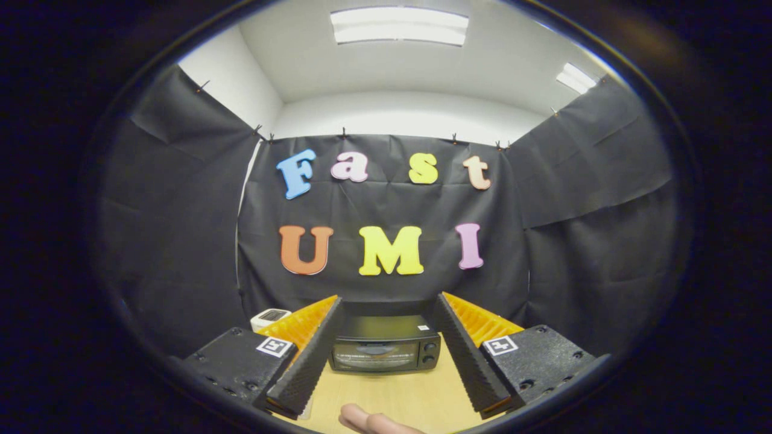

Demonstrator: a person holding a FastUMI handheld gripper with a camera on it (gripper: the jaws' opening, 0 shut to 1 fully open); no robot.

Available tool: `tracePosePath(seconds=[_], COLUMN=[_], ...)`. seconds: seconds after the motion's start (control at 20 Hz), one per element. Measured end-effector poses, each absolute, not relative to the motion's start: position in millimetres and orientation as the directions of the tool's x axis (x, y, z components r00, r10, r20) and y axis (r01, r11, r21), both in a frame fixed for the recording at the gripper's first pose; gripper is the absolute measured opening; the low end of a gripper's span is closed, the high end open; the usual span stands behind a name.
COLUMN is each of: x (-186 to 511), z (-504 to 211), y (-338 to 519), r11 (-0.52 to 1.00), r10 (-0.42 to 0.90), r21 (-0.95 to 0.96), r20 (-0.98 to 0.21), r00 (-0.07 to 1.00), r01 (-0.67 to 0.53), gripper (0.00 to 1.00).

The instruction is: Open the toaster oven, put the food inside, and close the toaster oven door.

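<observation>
My gripper (386,355) is held wide open, its two ribbed fingers (304,367) splayed apart with nothing between the pads and nothing touching either one. Each finger carries a flat block at its base bearing a small square black-and-white marker (275,346).

Dead ahead at twelve o'clock, framed in the gap between my fingers and beyond their tips, sits the black box-shaped toaster oven (385,345) with its glass-fronted door. The door is shut, standing upright against the body. Two round black knobs (429,353) are stacked one above the other on the oven's front panel, at about one o'clock from the middle of the door. The oven stands apart from my fingers, with a stretch of bare tabletop between us.

That surface is a light wooden table (398,395), and the oven rests on it, backed up against the black cloth wall (181,241) of the booth.

At about ten o'clock from my left finger, beyond it and to the left of the oven, a small white boxy appliance with a dark grille on top (269,317) stands near the cloth; I cannot tell what it is.

At six o'clock, close under the gripper and nearer than the finger bases, a pale rounded shape (371,422) lies on the table; whether it is a fingertip or the food, I cannot tell.
</observation>
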State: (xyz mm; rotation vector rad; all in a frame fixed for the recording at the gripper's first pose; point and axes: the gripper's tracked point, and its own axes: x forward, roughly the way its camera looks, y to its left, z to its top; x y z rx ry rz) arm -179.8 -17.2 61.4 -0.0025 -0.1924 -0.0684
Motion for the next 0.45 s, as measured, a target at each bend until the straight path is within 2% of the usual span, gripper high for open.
tracePosePath(seconds=[0.45], x=[-165.0], z=[33.1], y=[5.3], r11=[0.999], r10=[0.005], r21=[-0.039], r20=[0.125], r00=[0.992], r01=[-0.001], gripper=[1.00])
